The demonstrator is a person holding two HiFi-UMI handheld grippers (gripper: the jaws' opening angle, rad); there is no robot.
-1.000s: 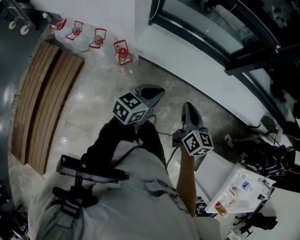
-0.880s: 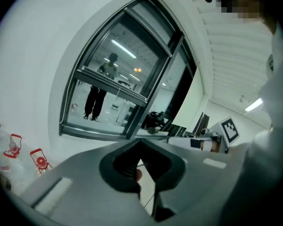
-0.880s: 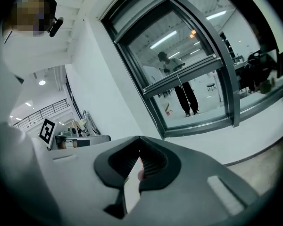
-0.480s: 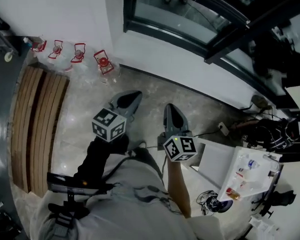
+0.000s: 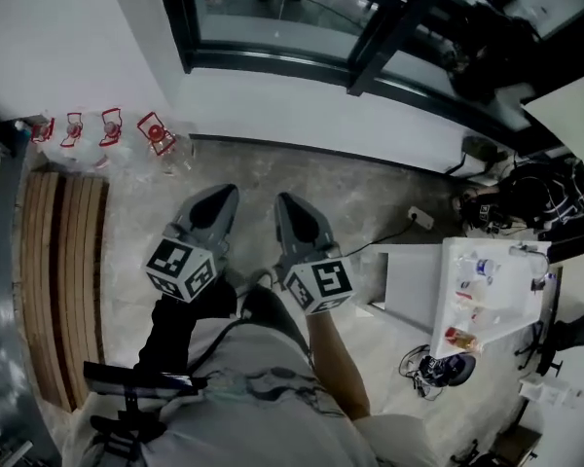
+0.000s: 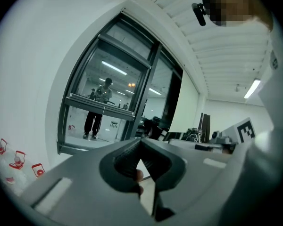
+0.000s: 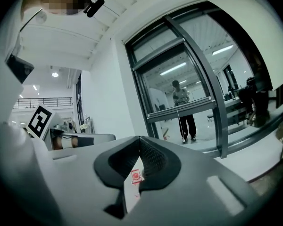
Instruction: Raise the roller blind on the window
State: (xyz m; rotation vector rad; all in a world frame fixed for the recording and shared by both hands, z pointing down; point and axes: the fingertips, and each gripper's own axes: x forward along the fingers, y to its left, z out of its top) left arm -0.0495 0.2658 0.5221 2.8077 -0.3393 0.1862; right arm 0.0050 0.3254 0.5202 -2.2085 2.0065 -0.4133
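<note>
No word, number or brand is legible anywhere. The left marker cube (image 5: 180, 269) and the right marker cube (image 5: 318, 285) show only black-and-white square patterns. The red labels on the bottles (image 5: 156, 132) at the wall's foot are too small to read.

Quick count: two total, left claw (image 5: 218, 196) plus right claw (image 5: 288, 203), one marker cube (image 5: 180, 269) on each, four red-labelled bottles (image 5: 156, 132) by the wall, one slatted wooden panel (image 5: 63, 261), one white worktop (image 5: 498, 253).
</note>
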